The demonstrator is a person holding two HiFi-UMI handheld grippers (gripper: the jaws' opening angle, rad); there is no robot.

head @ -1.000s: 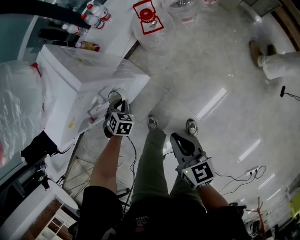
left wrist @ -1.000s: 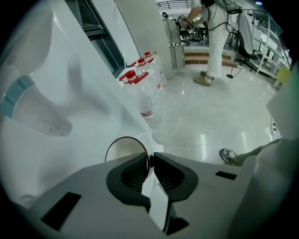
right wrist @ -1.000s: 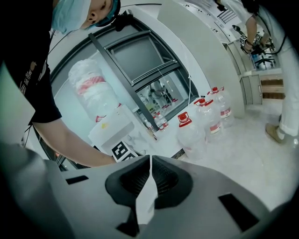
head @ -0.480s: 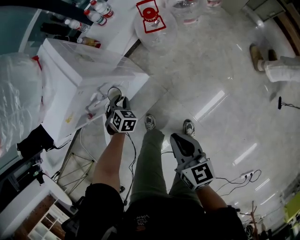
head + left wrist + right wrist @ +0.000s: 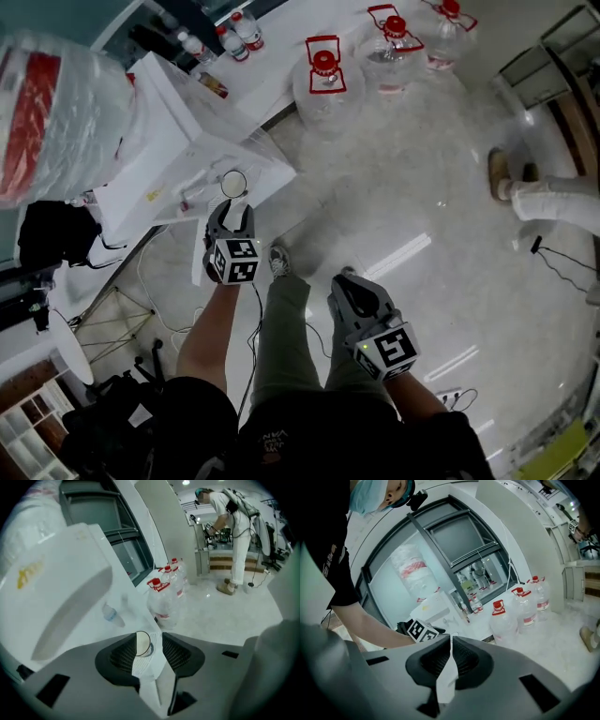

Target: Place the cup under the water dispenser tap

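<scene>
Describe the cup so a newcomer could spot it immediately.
Find the white water dispenser at the head view's upper left. On its front stands the cup, small and open-topped with a round rim, unlike the red-capped jugs on the floor.

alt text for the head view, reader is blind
Looking steeply down, the left gripper hangs with jaws opening and nothing between them, just short of a cup standing on the white water dispenser. The right gripper, shut, hangs lower right; three red-capped water jugs stand on the floor beyond.
</scene>
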